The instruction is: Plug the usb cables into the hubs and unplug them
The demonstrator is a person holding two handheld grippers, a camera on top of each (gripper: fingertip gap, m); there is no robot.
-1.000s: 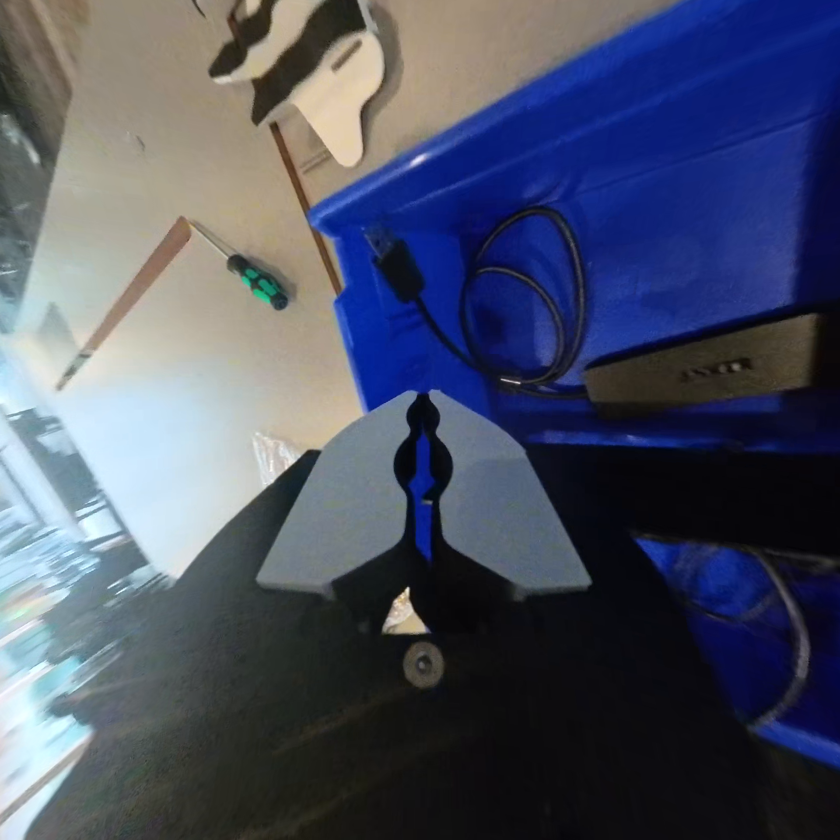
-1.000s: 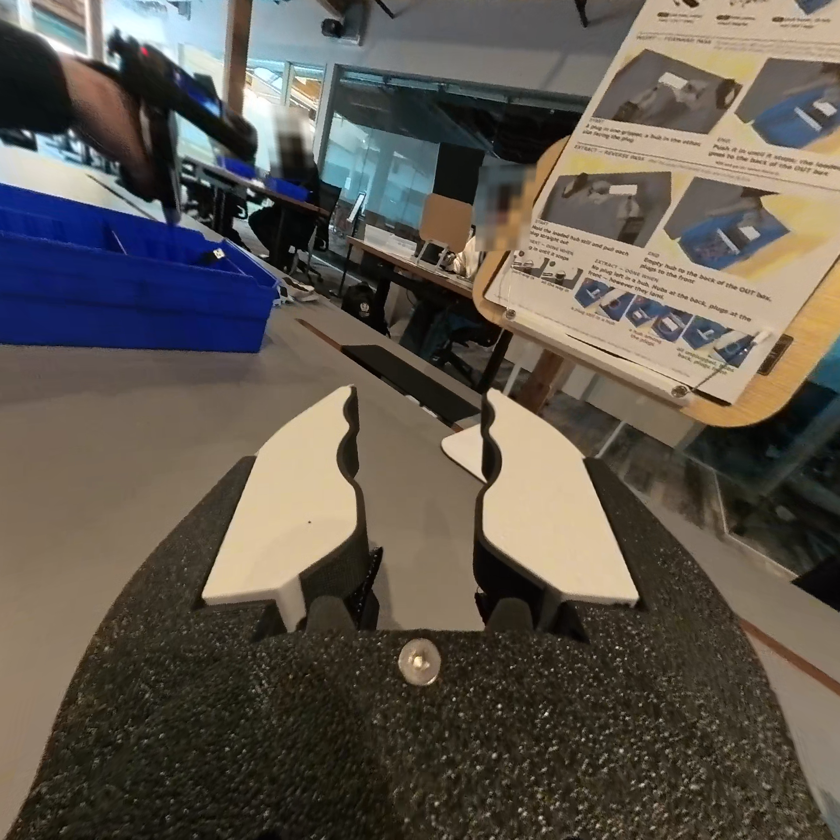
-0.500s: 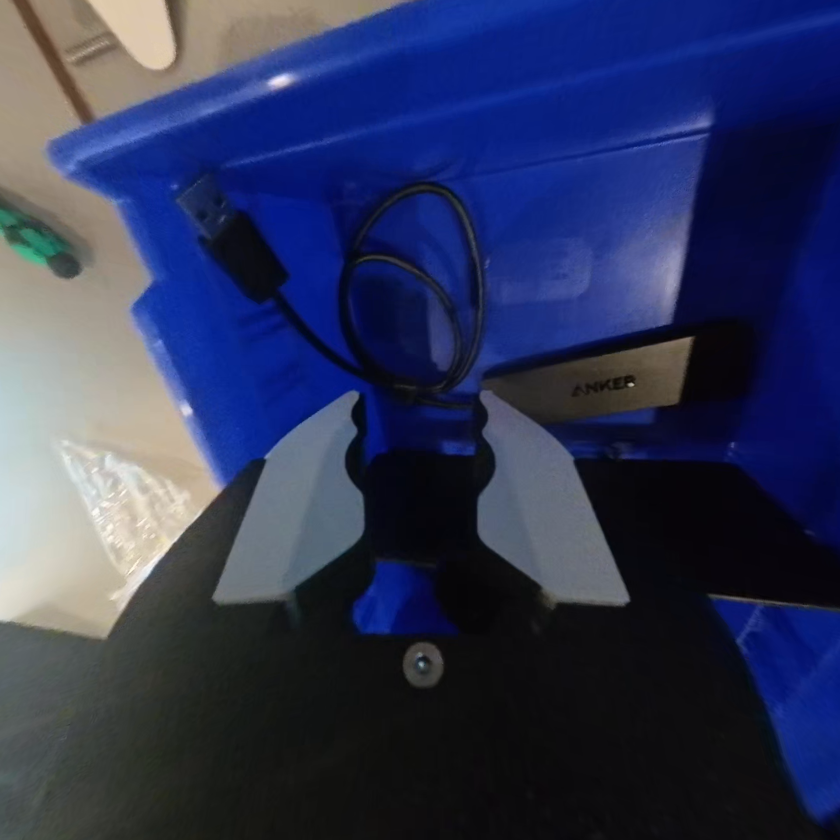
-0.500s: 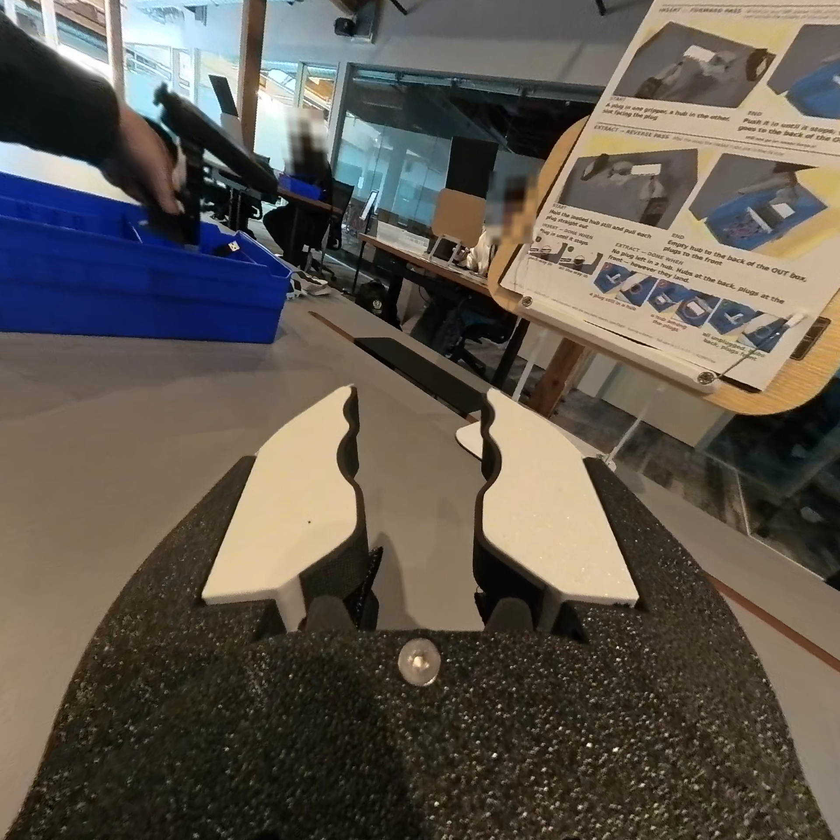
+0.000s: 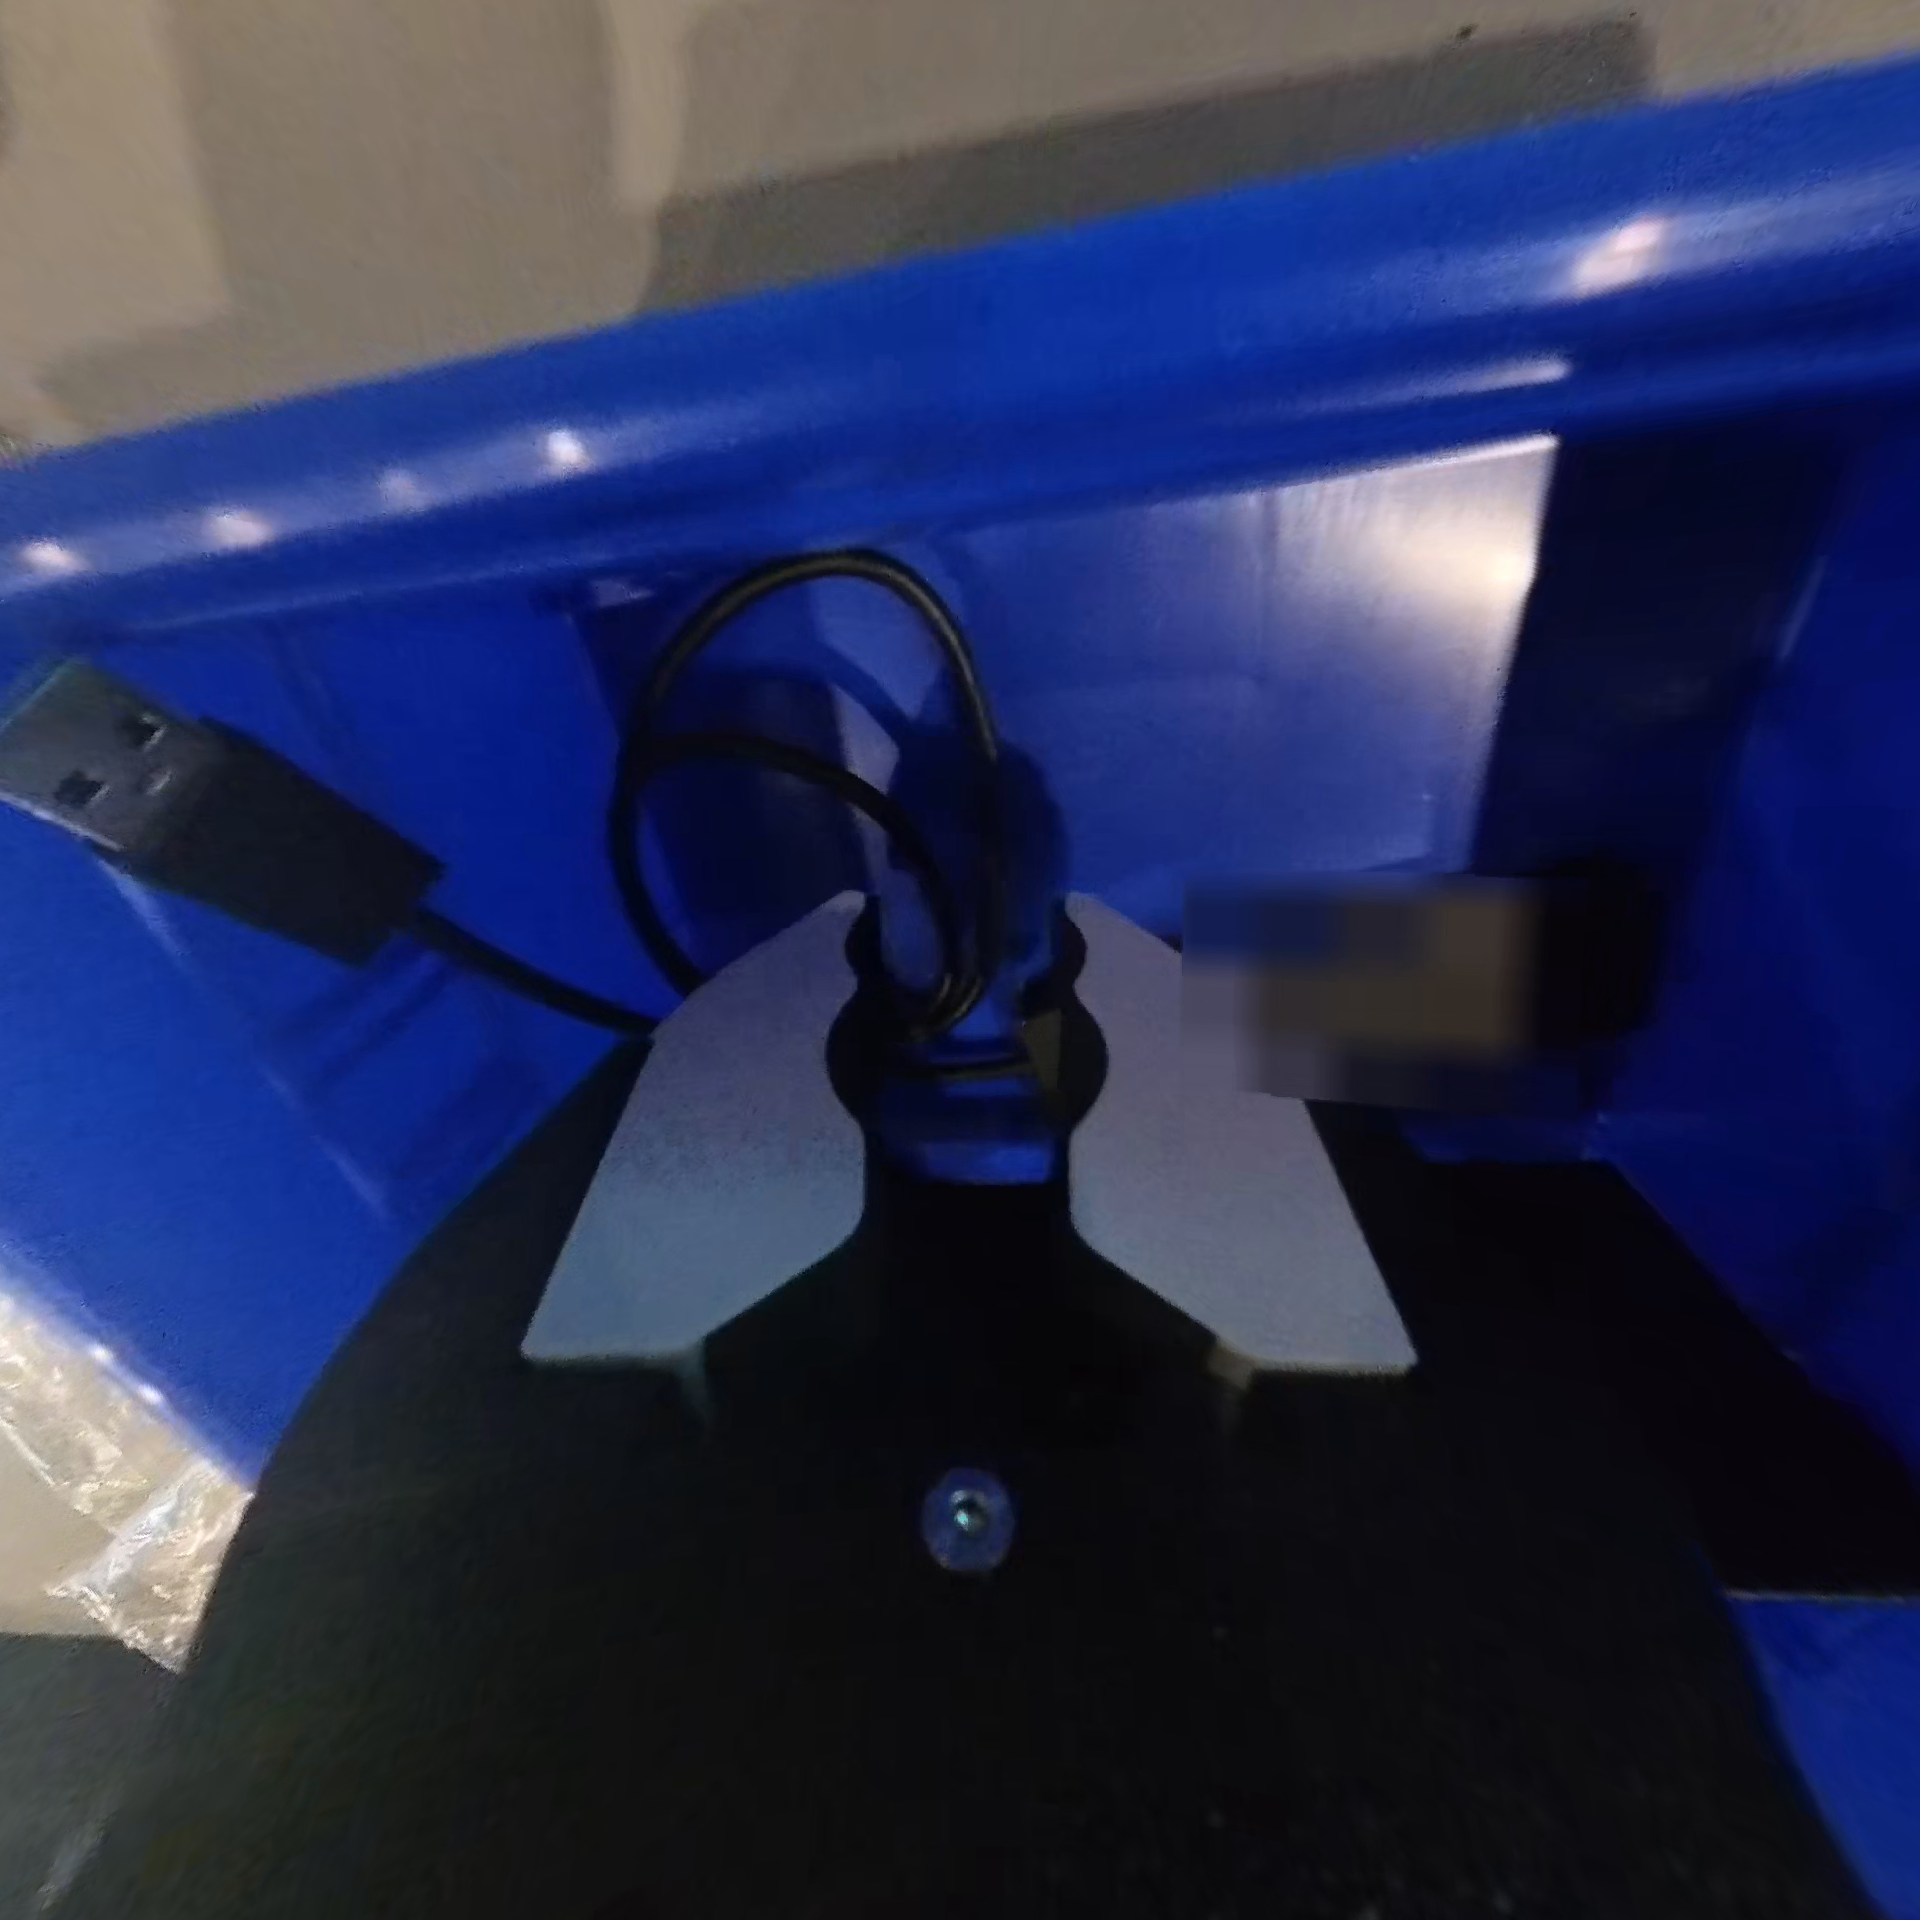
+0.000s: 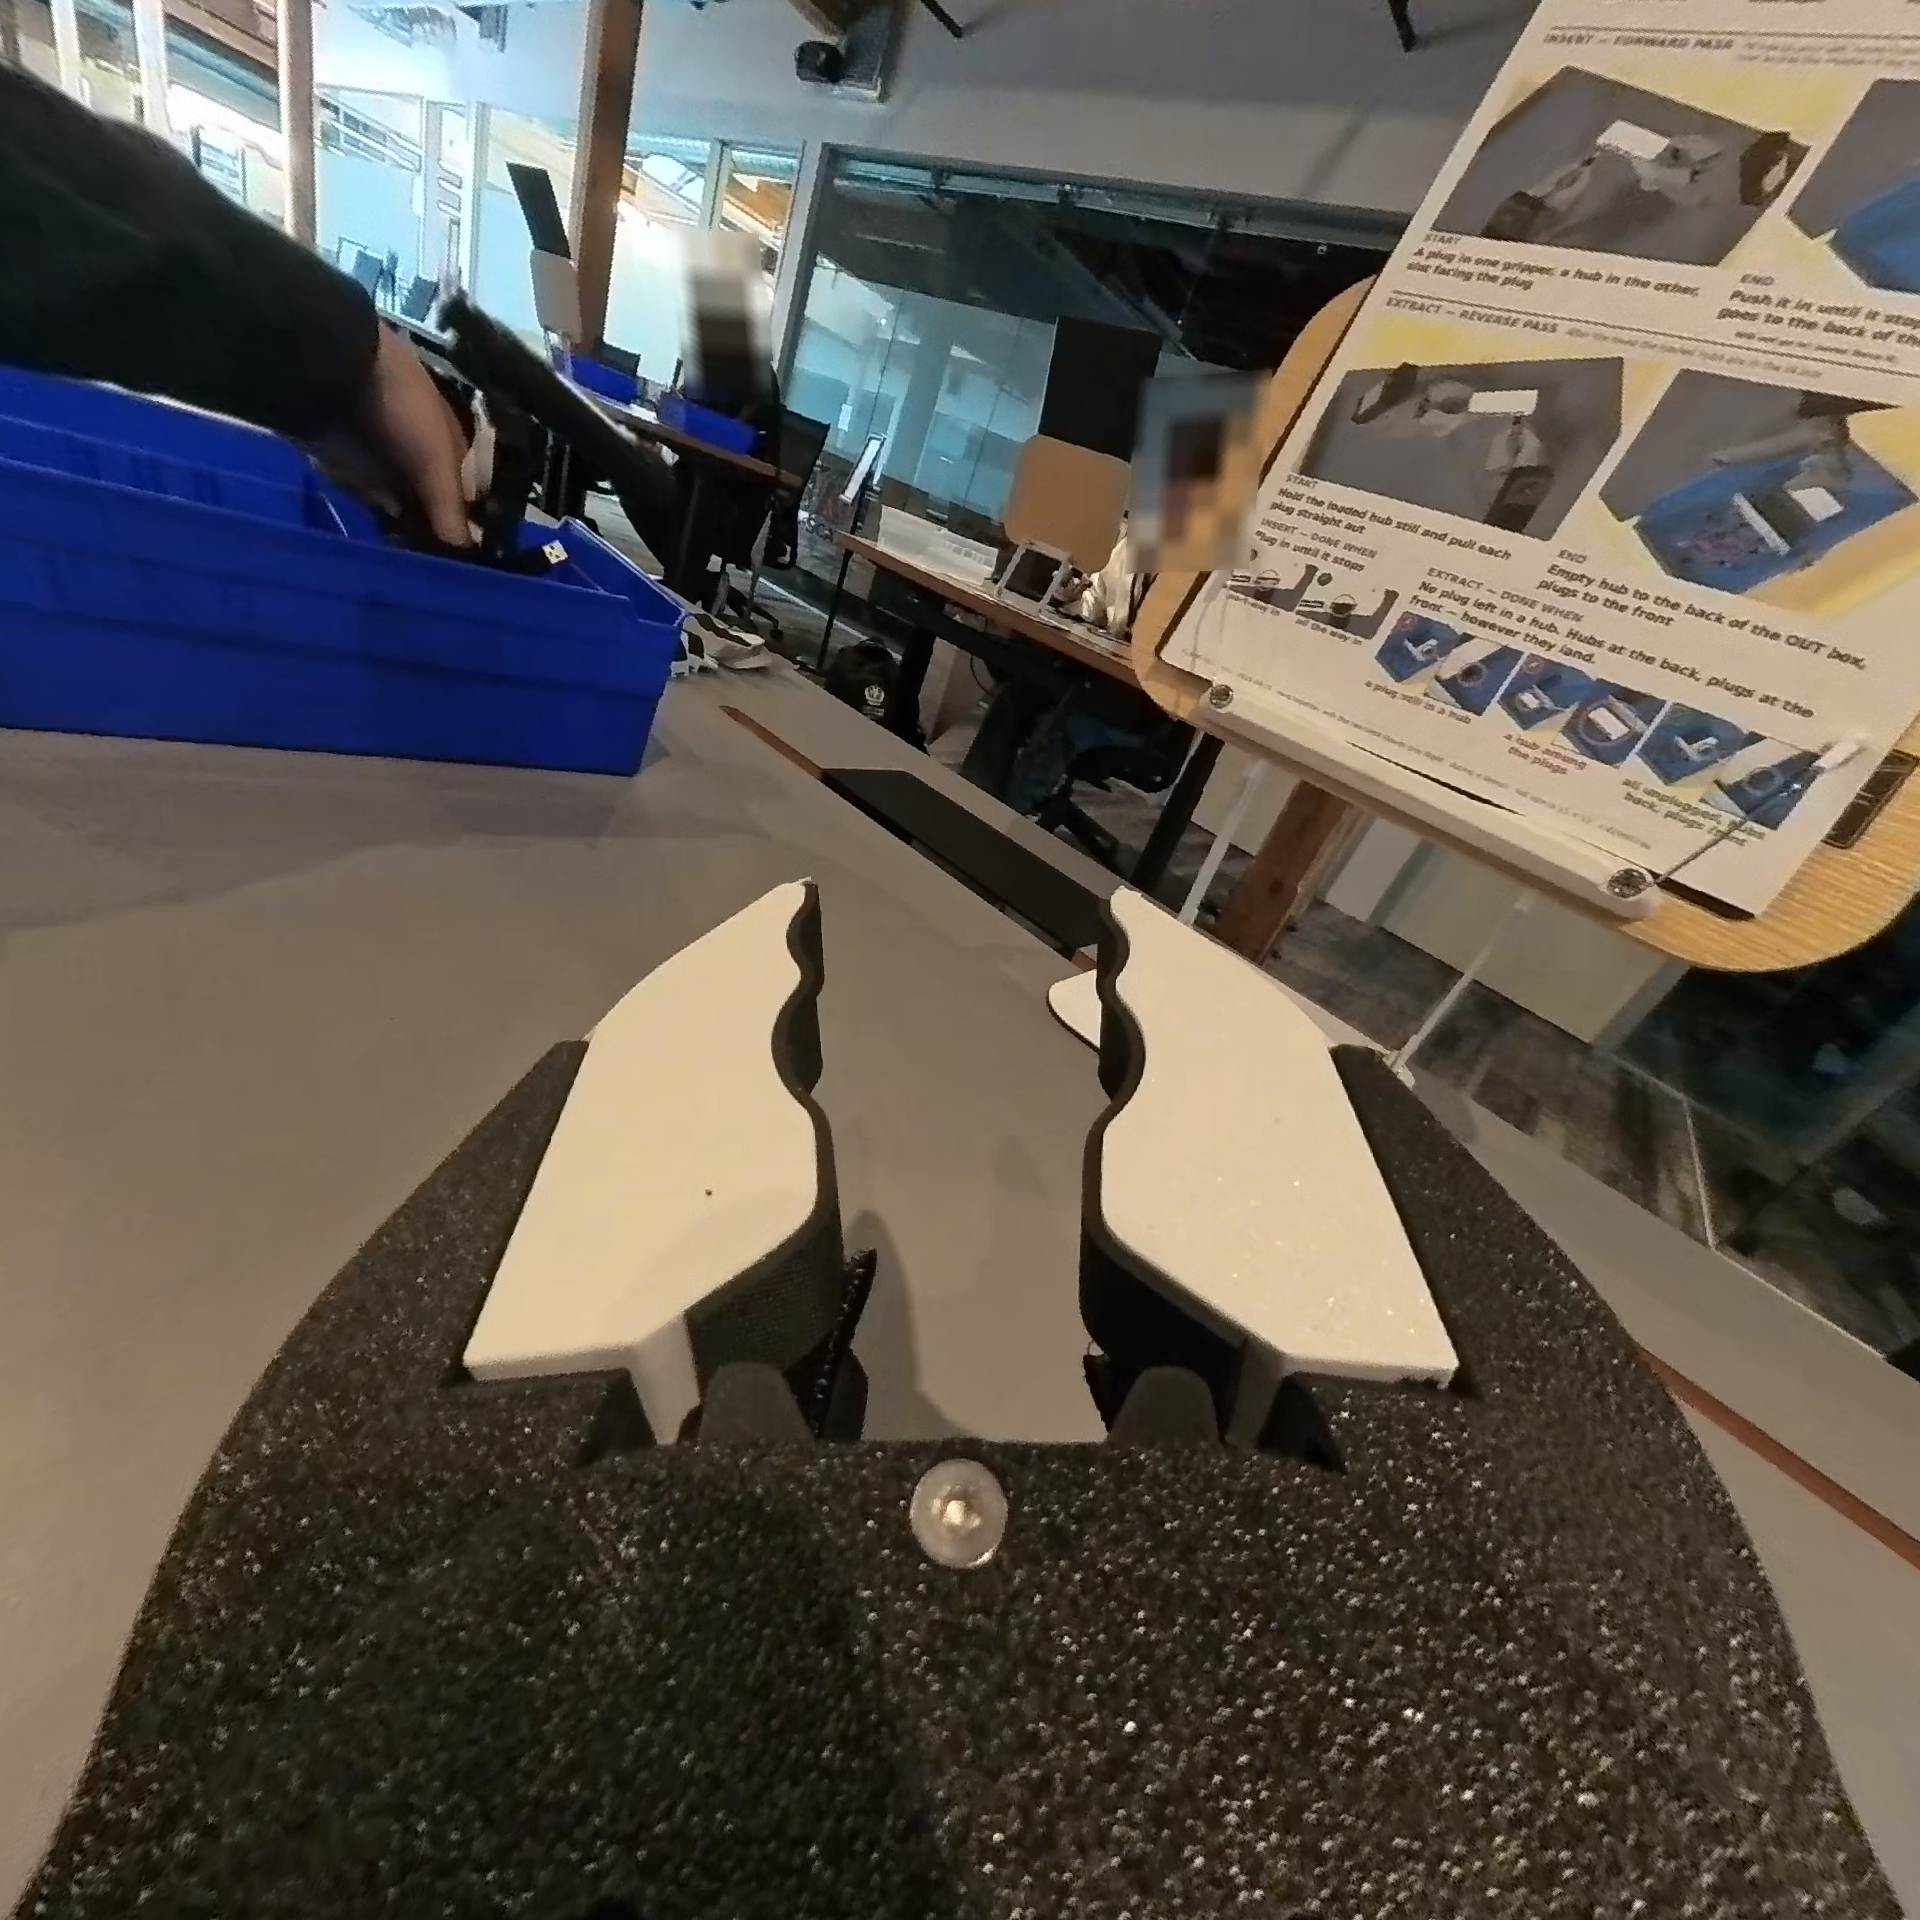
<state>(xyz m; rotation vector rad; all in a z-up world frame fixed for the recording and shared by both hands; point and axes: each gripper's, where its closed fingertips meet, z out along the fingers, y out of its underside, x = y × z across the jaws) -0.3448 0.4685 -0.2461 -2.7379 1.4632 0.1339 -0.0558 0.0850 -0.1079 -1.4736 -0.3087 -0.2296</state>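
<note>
Inside the blue bin (image 5: 1039, 416), the left gripper (image 5: 961, 935) nearly pinches the coiled cable (image 5: 790, 769) beside the hub (image 5: 1558, 977), seemingly to lift it, while the right gripper (image 6: 961, 935) waits agape.

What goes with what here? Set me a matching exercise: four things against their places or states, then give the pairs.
Things
1. USB plug
2. hub
3. right gripper
4. instruction sheet

Places or states
A. open, above the grey table
B. in the blue bin, left in the left wrist view, plugged into nothing
C. mounted on a wooden board
D. in the blue bin, right in the left wrist view

Pairs: 1-B, 2-D, 3-A, 4-C
</note>
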